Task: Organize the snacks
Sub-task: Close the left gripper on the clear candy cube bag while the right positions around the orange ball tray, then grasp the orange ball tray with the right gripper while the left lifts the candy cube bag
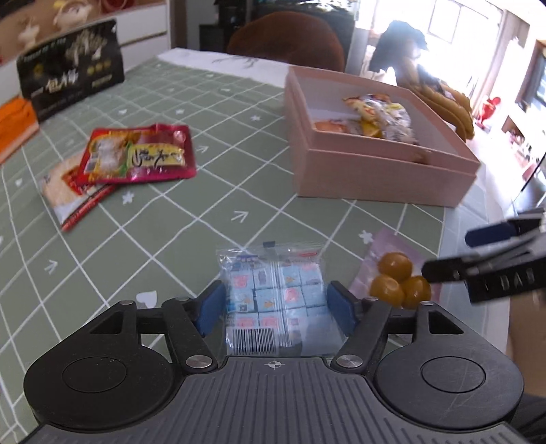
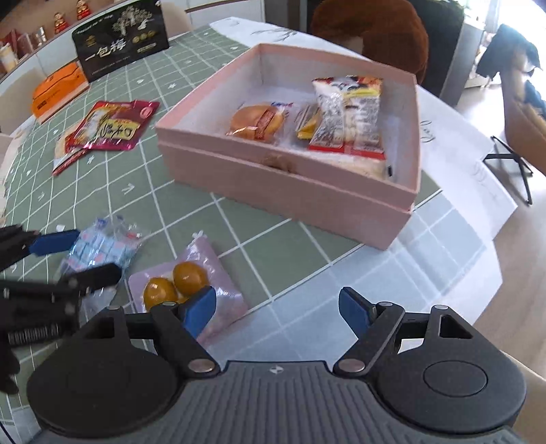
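A clear pack of small blue cubes (image 1: 273, 290) lies flat on the green checked tablecloth, between the fingers of my left gripper (image 1: 276, 305). The blue pads stand just off its two sides, so the gripper is open. To the right lies a pink pack of brown eggs (image 1: 396, 280). My right gripper (image 2: 278, 307) is open over the table's near corner with nothing between its fingers; its left finger (image 2: 199, 309) overlaps the egg pack (image 2: 191, 287). The pink box (image 2: 290, 194) holds a bun (image 2: 256, 121), a yellow pack and a red-and-white pack (image 2: 351, 112).
A red snack pack (image 1: 136, 155) rests on a pale packet (image 1: 58, 194) at the left. A black bag (image 1: 71, 68) and an orange box (image 1: 13, 126) stand at the far left. A brown chair (image 2: 375, 30) is behind the table. The table edge runs close on the right.
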Demonstrator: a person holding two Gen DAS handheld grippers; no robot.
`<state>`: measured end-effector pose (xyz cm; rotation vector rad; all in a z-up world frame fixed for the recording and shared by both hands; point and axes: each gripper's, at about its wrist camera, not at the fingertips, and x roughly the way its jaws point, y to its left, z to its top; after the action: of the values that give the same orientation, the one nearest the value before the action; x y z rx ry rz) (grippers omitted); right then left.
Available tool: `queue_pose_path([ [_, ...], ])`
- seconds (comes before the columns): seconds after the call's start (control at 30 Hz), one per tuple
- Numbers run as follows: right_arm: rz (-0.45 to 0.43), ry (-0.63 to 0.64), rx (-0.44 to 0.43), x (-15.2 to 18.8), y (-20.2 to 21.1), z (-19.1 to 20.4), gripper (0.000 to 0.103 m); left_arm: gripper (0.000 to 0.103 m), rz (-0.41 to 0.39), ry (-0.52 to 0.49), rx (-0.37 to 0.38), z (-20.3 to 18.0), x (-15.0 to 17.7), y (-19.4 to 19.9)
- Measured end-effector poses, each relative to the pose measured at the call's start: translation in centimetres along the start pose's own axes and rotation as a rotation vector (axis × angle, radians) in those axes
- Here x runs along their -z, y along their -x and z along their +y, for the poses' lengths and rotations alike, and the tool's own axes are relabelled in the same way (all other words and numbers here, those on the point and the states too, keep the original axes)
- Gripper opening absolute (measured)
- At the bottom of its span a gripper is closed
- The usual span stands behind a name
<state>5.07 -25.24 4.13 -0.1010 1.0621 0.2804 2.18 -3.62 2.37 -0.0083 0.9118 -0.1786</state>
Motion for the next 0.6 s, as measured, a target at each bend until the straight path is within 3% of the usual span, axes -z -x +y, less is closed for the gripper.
queue_pose_path([
  [0.2,-0.026,-0.013,-0.022,0.1,0.2,0.2,0.081,0.073,0.023,-0.030,0.055,0.0,-1.1,-0.8],
  [0.33,-0.026,-0.011,-0.052,0.1,-0.2,1.2,0.085,0.065,0.017,-0.003,0.077,0.8,-0.9,-0.5],
  [0.6,-0.024,0.029,-0.028,-1.1,-1.5,3.3,0.089,0.065,0.014,0.079,0.083,3.5,-0.3,0.6],
])
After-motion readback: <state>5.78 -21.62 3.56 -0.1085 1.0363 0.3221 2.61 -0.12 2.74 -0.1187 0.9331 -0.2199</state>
